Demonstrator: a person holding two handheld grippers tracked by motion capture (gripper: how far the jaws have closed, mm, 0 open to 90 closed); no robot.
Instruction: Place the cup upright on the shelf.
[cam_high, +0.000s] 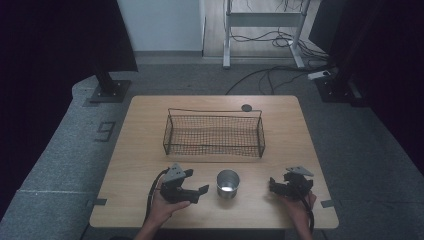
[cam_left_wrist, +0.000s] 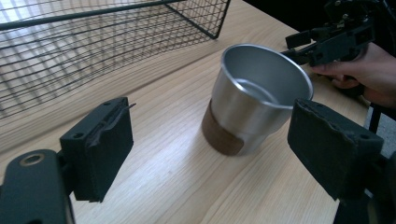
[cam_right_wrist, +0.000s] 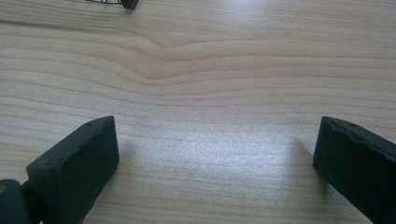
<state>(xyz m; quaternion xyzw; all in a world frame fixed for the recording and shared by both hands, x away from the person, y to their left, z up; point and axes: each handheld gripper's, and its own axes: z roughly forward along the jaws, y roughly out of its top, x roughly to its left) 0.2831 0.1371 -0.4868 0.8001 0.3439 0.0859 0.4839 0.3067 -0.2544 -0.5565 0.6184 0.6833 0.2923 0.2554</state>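
A shiny metal cup (cam_high: 228, 183) with a brown band near its base stands upright and empty on the wooden table (cam_high: 150, 150), near the front edge. My left gripper (cam_high: 196, 181) sits just left of it, open and pointed at it. In the left gripper view the cup (cam_left_wrist: 257, 98) stands a little beyond the gripper (cam_left_wrist: 210, 149), nearer the right jaw and touching neither. My right gripper (cam_high: 273, 186) rests to the right of the cup, open. In its own view the right gripper (cam_right_wrist: 215, 158) has bare wood between its jaws.
A black wire basket (cam_high: 214, 134) stands empty in the middle of the table behind the cup, and a basket corner (cam_right_wrist: 126, 3) is visible in the right gripper view. A small black disc (cam_high: 246, 107) lies behind it. Black stands and cables are on the floor beyond.
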